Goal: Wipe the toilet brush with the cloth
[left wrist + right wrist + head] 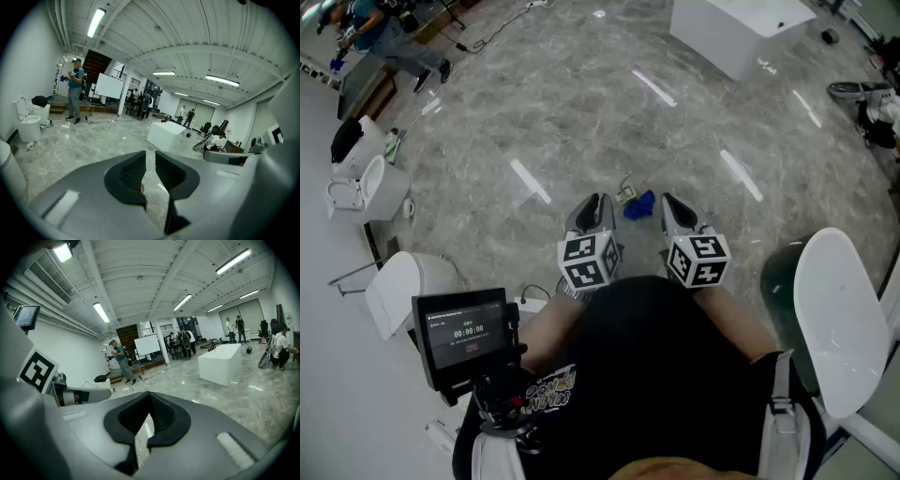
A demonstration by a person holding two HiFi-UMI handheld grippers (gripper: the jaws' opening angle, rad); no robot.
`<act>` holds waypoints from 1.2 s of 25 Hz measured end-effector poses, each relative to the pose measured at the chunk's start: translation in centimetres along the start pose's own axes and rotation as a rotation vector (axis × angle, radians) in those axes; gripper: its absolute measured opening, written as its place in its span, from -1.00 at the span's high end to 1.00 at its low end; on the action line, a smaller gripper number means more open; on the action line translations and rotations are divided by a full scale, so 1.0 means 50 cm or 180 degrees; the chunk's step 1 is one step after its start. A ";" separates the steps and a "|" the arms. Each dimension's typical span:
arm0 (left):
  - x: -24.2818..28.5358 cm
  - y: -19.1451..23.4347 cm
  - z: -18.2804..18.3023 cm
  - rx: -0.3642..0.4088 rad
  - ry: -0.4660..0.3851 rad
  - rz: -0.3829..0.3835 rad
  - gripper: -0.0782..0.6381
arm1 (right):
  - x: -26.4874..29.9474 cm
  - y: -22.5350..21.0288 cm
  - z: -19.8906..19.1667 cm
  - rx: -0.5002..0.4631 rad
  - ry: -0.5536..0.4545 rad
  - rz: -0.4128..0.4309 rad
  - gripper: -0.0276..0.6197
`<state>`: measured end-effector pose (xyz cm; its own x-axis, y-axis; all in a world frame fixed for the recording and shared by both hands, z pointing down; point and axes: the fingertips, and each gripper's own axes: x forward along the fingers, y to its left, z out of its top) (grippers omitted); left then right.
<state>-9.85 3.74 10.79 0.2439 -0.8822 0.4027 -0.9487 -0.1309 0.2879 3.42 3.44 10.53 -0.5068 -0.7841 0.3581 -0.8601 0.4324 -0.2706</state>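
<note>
Left hand-held gripper (150,161) slightly spread and empty, right hand-held gripper (149,397) pressed together, cloth (639,204) on floor (581,112) just ahead between them; right could shove cloth away unless opened first.

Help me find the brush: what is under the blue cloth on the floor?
The cloth lies crumpled on the grey floor, with a small pale scrap at its edge. Whatever lies beneath it is covered, so I cannot tell.

Open floor (581,112) ahead — blue cloth (640,204) lies there.
</note>
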 end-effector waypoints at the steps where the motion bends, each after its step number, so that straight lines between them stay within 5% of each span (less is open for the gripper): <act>1: 0.000 0.000 -0.001 0.0001 0.0000 0.0000 0.60 | 0.000 -0.001 0.000 -0.0002 0.0000 0.0000 0.91; 30: 0.002 0.002 -0.003 0.0017 0.0006 0.0006 0.62 | 0.004 -0.004 0.001 0.0065 -0.0038 0.0011 0.91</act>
<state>-9.89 3.69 10.99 0.2424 -0.8816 0.4049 -0.9502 -0.1316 0.2823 3.51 3.19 10.62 -0.5089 -0.7880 0.3466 -0.8570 0.4258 -0.2901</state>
